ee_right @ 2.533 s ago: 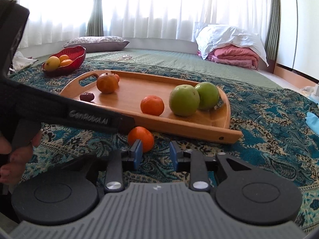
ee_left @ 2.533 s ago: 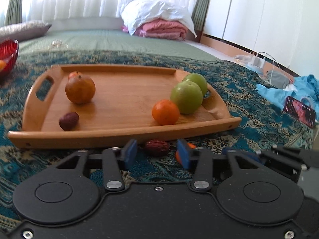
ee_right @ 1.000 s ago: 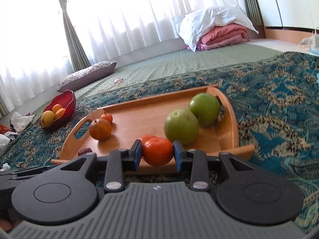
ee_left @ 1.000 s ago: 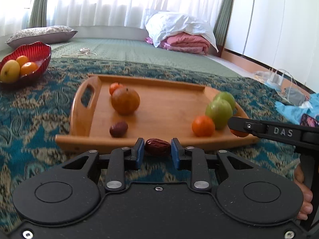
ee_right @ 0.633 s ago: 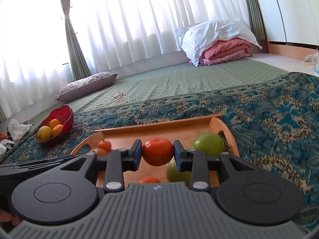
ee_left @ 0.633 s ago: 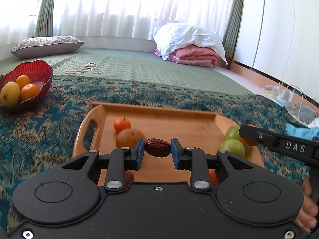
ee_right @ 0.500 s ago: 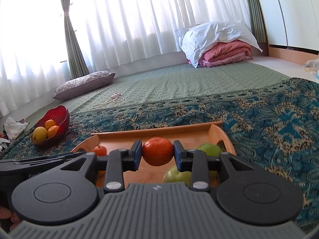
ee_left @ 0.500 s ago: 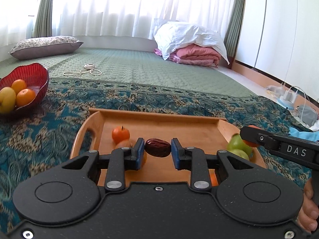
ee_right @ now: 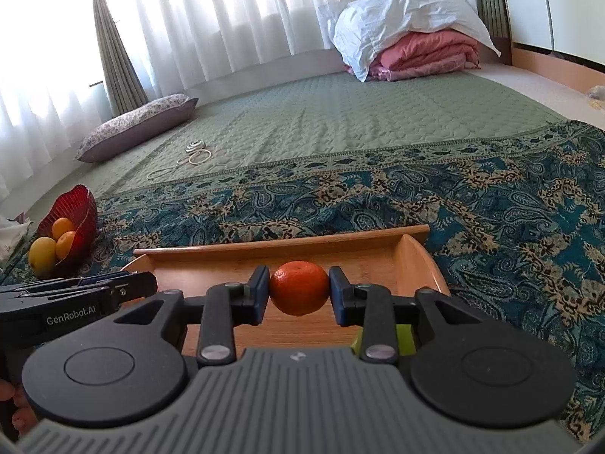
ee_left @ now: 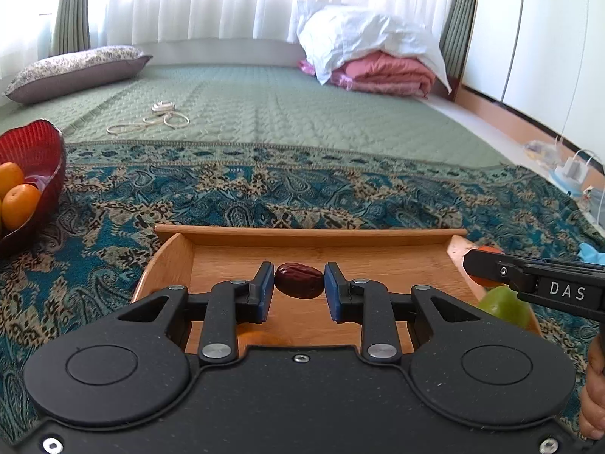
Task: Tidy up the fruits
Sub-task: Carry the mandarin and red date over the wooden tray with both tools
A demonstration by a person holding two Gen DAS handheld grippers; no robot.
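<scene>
My left gripper [ee_left: 298, 289] is shut on a dark red date [ee_left: 299, 280], held above the wooden tray [ee_left: 310, 234]. My right gripper [ee_right: 298, 293] is shut on an orange tangerine [ee_right: 298, 287], also over the tray [ee_right: 287, 244]. In the left wrist view the right gripper [ee_left: 487, 270] reaches in from the right edge with the tangerine [ee_left: 487, 250] just showing, and a green apple [ee_left: 503, 304] lies under it. A sliver of green apple [ee_right: 402, 336] shows behind my right finger. The other fruit on the tray is hidden by the grippers.
A red bowl [ee_left: 34, 151] with oranges and a yellow fruit [ee_right: 43, 251] sits at the left on the patterned blue cloth [ee_left: 340, 193]. Beyond lie a green quilted mat [ee_right: 340, 125], a cushion, a cord and folded bedding [ee_left: 382, 72]. A hand [ee_left: 593, 389] shows at the right edge.
Both grippers moved forward over the tray and rose a little, each keeping its fruit. The tray's far rim now sits close ahead and most of its fruit has slipped under the grippers.
</scene>
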